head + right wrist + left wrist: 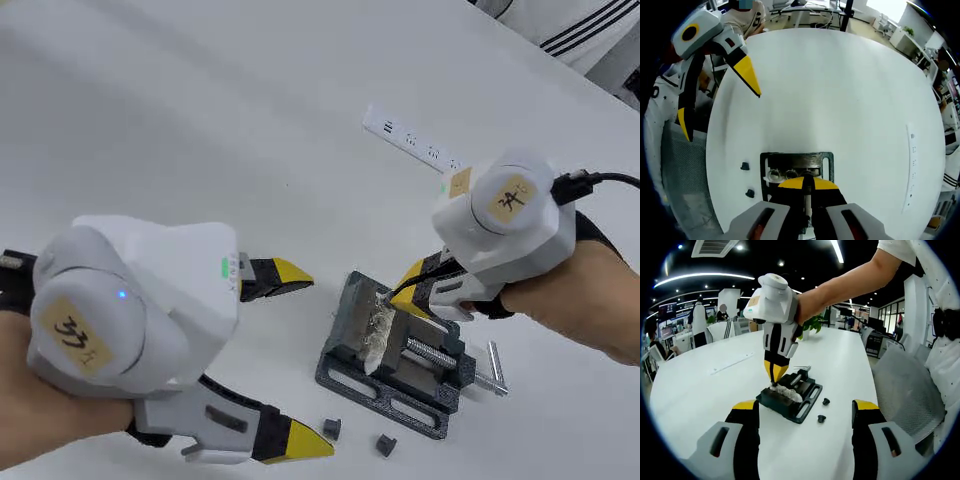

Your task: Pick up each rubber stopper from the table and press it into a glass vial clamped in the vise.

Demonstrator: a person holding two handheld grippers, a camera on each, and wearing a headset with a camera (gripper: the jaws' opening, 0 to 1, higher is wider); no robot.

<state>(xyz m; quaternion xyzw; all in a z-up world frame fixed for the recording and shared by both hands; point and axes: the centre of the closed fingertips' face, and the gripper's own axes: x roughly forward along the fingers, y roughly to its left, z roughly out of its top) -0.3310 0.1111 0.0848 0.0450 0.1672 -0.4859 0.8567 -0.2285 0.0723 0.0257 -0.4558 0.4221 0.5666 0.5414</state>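
White counter (200,120), open office behind. My right gripper (402,293) has its jaws closed together, tips down at the glass vials (378,328) in the vise (400,398). My left gripper (300,358) has its jaws wide apart, with two stoppers (331,428) just beyond its lower jaw. I can't read the handwriting on the tan labels (75,335).

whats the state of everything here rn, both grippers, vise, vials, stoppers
left hand-held gripper: open, holding nothing
right hand-held gripper: shut, tips down at the vials; can't tell if a stopper is between them
vise: closed on the vials
glass vials: clamped in a row in the vise
rubber stoppers: two, loose on the table beside the vise, not yet picked up
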